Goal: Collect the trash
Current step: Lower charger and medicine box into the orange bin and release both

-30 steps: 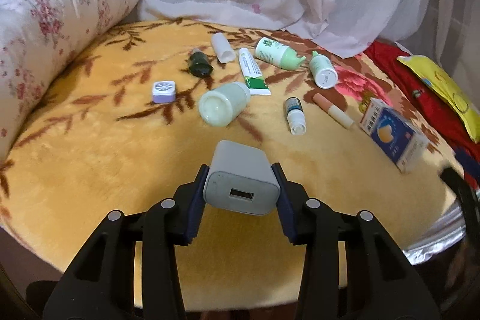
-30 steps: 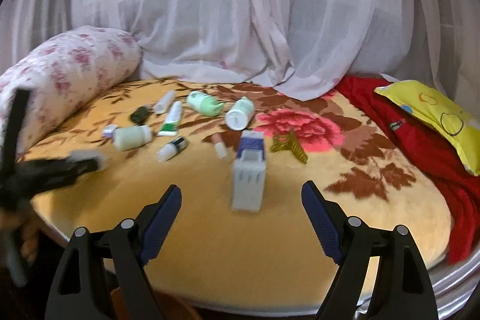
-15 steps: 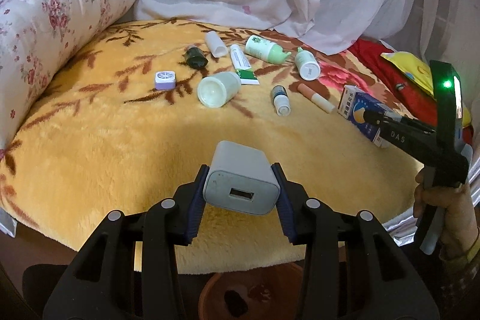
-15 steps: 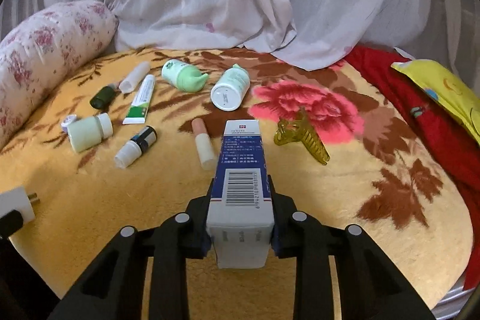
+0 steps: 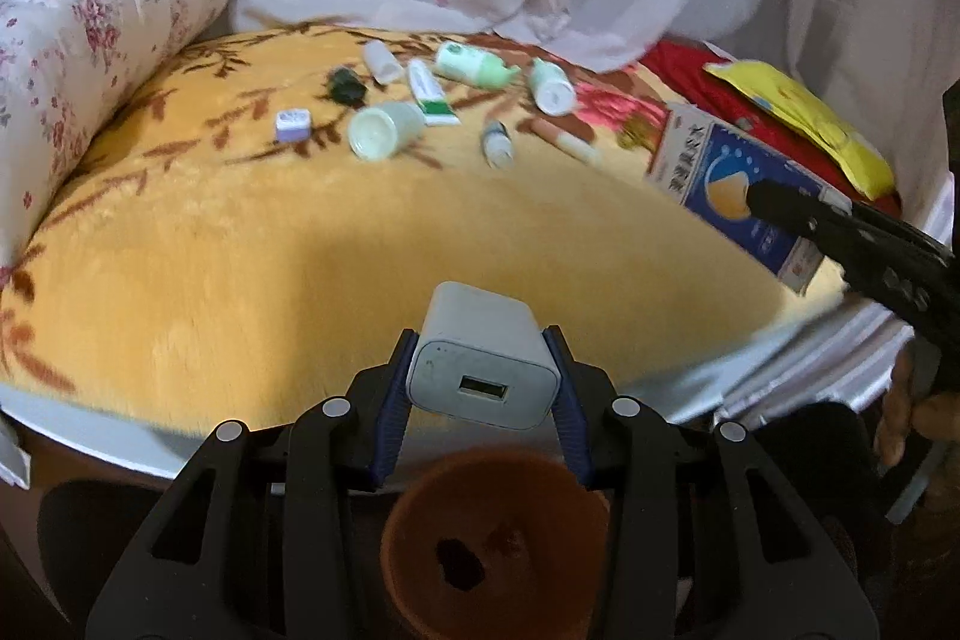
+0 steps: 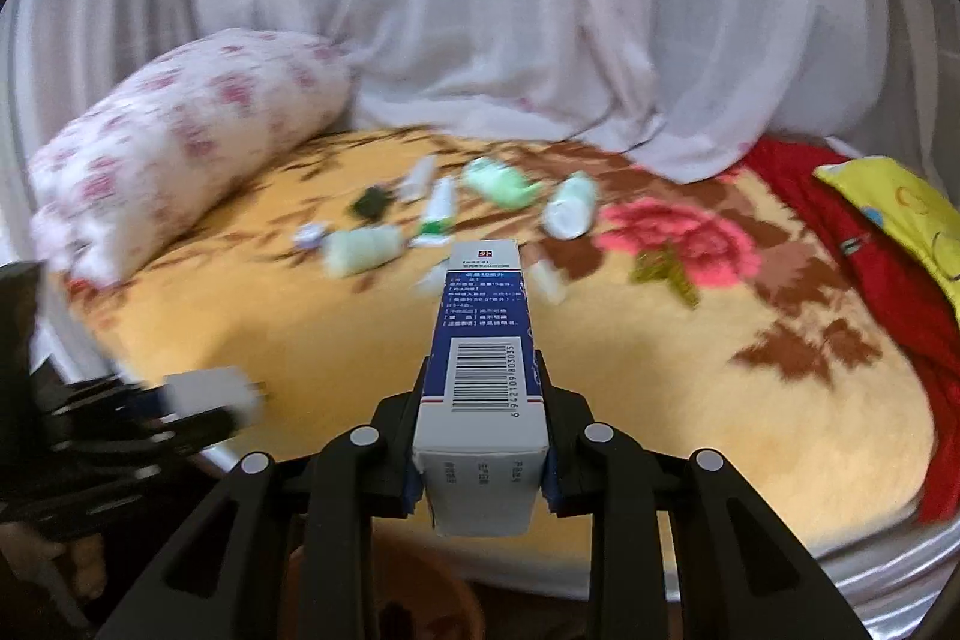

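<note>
Right gripper (image 6: 480, 460) is clamped on a blue-and-white carton (image 6: 483, 388); its jaws have just been closing and now pinch the carton's near end, barcode face up, long axis sticking forward past the tips. Left gripper (image 5: 480, 388) is at a narrow opening, holding a white USB charger (image 5: 483, 358) by its two sides, port facing the camera. Both loads are off the bed, near its front edge.

Below and just in front of the left gripper: a brown bin (image 5: 498, 538), rim dim, something dark at the bottom. The charger hangs roughly above its far rim, not clearly over the mouth. In the right wrist view only a sliver of the bin shows under the carton.

Ahead of both grippers, well apart on the yellow blanket (image 5: 240, 244): pale green jar (image 5: 384, 130) on its side, toothpaste tube (image 5: 432, 94), green bottle (image 5: 474, 64), white bottle (image 5: 552, 85), small dropper bottle (image 5: 497, 142), purple-white cap (image 5: 293, 124), dark bottle (image 5: 347, 85). Floral bolster (image 5: 78, 40) off to the left.

Risks, judged:
- carton is gripped at one end only, so it could pivot or slip with a fast swing
- letting go before the load is over the bin mouth drops it on the floor or the rim
- both grippers head for the same bin, close together, so they could knock each other
- right view is blurred, so alignment is hard to read
</note>
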A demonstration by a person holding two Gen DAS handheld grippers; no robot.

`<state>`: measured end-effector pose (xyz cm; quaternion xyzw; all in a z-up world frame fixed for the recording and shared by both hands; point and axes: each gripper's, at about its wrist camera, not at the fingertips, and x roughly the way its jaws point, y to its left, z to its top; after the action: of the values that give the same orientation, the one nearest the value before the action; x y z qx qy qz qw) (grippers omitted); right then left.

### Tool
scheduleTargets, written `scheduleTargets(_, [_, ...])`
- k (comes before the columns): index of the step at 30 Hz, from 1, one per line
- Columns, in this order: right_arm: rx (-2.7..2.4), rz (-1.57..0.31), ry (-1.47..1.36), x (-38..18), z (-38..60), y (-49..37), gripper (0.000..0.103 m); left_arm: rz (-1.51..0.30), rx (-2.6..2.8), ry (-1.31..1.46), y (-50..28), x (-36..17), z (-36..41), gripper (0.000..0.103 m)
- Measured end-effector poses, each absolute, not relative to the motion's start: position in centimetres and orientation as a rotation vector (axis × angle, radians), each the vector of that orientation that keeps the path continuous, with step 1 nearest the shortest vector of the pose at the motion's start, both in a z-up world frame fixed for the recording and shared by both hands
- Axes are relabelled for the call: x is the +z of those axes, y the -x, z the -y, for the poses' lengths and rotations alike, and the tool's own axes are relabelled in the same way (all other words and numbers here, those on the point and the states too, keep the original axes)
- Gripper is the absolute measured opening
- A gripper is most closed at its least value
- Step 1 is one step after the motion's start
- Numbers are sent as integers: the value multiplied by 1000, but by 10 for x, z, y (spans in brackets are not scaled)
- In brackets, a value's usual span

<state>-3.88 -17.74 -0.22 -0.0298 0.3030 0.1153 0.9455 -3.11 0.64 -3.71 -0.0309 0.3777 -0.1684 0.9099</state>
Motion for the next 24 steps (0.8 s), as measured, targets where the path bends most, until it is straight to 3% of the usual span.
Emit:
scheduleTargets(16, [382, -963, 1, -99, 147, 105, 30, -990, -448, -28, 82, -85, 0, 41])
scheduleTargets(18, [387, -998, 24, -105, 144, 106, 40, -992, -444, -29, 83, -83, 0, 44])
scheduleTargets(19, [381, -1005, 31, -106, 144, 105, 63, -988, -436, -28, 84, -81, -1, 57])
scheduleTargets(20, [371, -1006, 38, -106, 143, 106, 74, -983, -419, -33, 85, -79, -2, 72])
scheduleTargets(24, [348, -972, 38, -103, 149, 107, 74, -958, -391, -39, 84, -74, -6, 78])
